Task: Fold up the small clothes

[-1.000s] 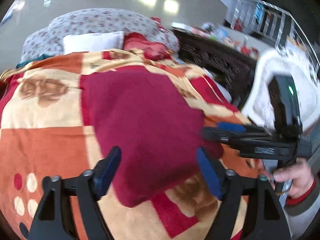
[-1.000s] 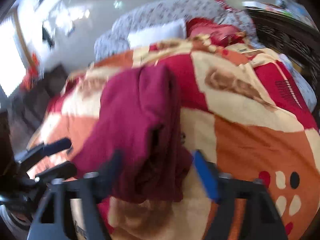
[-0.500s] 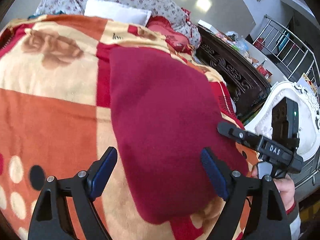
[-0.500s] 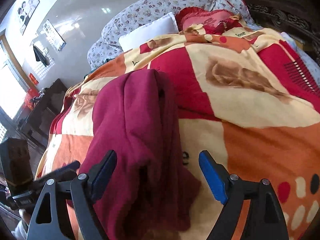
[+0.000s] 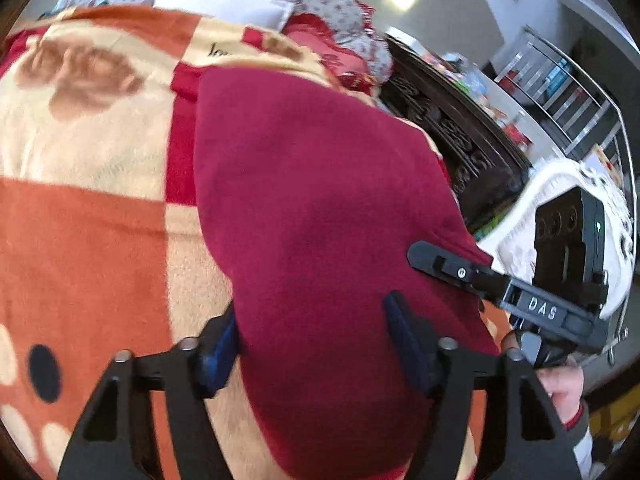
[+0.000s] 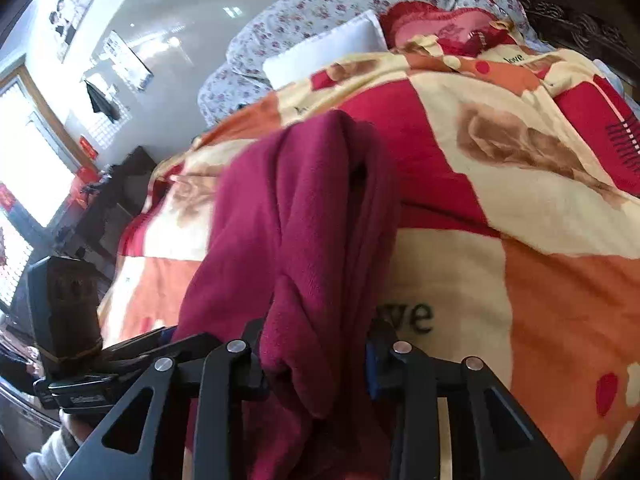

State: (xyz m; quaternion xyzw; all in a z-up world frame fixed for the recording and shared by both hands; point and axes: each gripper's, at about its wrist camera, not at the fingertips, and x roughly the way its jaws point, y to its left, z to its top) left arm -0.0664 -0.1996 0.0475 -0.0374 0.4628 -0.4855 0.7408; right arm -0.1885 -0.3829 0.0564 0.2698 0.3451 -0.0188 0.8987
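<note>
— Lying across the middle of both frames, a dark red, fleecy folded garment (image 5: 320, 208) is seen on a plush bed blanket patterned in orange, cream and red (image 5: 80, 248). How is it held?

— In the right wrist view, the right gripper (image 6: 316, 354) is seen with its blue-padded fingers (image 6: 371, 364) drawn together on a bunched edge of the garment (image 6: 304, 248) at lower centre. Thick folds are pinched between them.

— And the left gripper (image 5: 314, 340)?

— In the left wrist view, its fingers are set fairly wide, and the near end of the garment lies between them. The left pad (image 5: 220, 350) is tucked at the cloth's edge; the right pad (image 5: 404, 340) is pressed against the fabric. A firm clamp cannot be confirmed.

— What else is shown?

— At the upper centre of the right view, a white pillow (image 6: 324, 50) and a grey floral quilt (image 6: 320, 4) are seen. A dark carved wooden headboard (image 5: 452, 140) is found at the right of the left view, above the other gripper (image 5: 440, 264).
</note>
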